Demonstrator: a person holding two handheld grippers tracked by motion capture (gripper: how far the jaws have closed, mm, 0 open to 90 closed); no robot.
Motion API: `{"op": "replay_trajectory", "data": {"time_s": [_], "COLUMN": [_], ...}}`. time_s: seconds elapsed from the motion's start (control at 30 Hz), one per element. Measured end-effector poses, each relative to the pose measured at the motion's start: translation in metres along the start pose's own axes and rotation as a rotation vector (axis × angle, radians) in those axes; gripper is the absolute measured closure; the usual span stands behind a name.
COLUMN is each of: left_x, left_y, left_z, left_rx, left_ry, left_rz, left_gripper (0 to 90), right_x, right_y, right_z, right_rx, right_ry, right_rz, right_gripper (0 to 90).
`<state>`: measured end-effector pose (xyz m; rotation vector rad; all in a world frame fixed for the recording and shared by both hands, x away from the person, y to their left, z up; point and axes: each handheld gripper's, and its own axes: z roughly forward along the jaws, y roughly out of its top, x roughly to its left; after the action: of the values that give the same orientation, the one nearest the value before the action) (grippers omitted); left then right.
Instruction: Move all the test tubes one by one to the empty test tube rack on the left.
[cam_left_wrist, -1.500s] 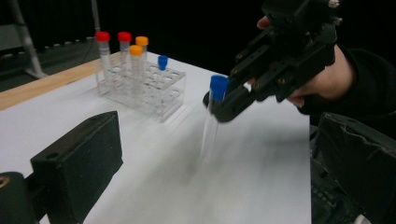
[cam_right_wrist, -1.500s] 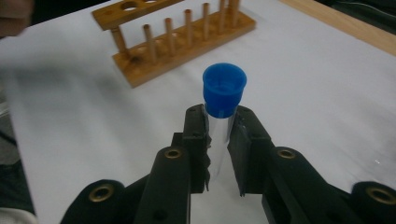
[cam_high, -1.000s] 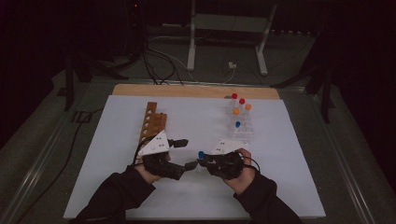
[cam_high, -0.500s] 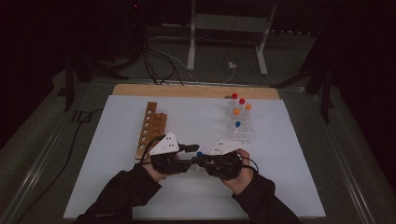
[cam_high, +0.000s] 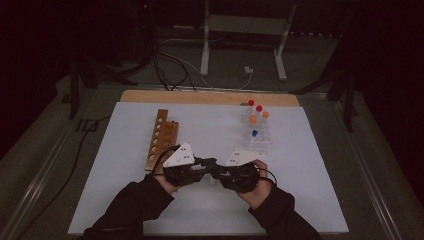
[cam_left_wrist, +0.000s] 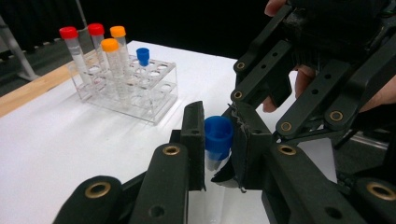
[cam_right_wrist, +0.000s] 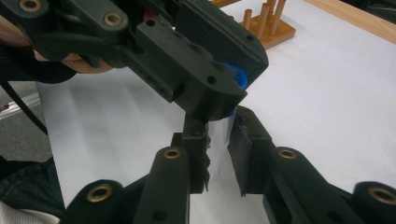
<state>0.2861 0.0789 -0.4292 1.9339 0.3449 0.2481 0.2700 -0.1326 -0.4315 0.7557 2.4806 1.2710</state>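
**Left gripper clamps the blue cap of the tube held between both hands**

The white worktop (cam_high: 125, 200) carries two racks, and both grippers meet above its near middle. A second ago the left gripper (cam_left_wrist: 218, 140) stood spread beside the right one; its jaws have just been closing, and they now pinch the blue cap (cam_left_wrist: 218, 133) of a clear tube (cam_right_wrist: 219, 140). The right gripper (cam_right_wrist: 217, 149) is pressed onto the tube's body, below the cap. So the tube is gripped at both ends, and I judge the cap is about to be twisted off or tightened.

The wooden peg rack (cam_high: 161, 140) lies at ten o'clock from the hands, its pegs and holes bare. The clear plastic rack (cam_high: 256, 134) stands at one o'clock. In it stand two red-capped tubes (cam_left_wrist: 74, 51) at the back, two orange-capped tubes (cam_left_wrist: 112, 60) nearer, and one shorter blue-capped tube (cam_left_wrist: 143, 56); its other wells look empty.
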Motion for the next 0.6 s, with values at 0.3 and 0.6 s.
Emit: {"op": "replay_trajectory", "data": {"time_s": [0.3,0.6], "left_x": [0.011,0.032], "left_y": [0.007,0.014], "left_z": [-0.016,-0.035], "left_rx": [-0.004,-0.013], "left_ry": [0.048,0.107], "left_rz": [-0.004,-0.023], "left_gripper": [77.8,77.8], "right_x": [-0.006,-0.009], "right_y": [-0.005,-0.011], "right_z": [-0.012,-0.025], "right_rx": [-0.053,-0.098], "right_ry": [-0.005,-0.041], "right_rz": [0.034,0.068], "right_gripper": [49.5,23.3]}}
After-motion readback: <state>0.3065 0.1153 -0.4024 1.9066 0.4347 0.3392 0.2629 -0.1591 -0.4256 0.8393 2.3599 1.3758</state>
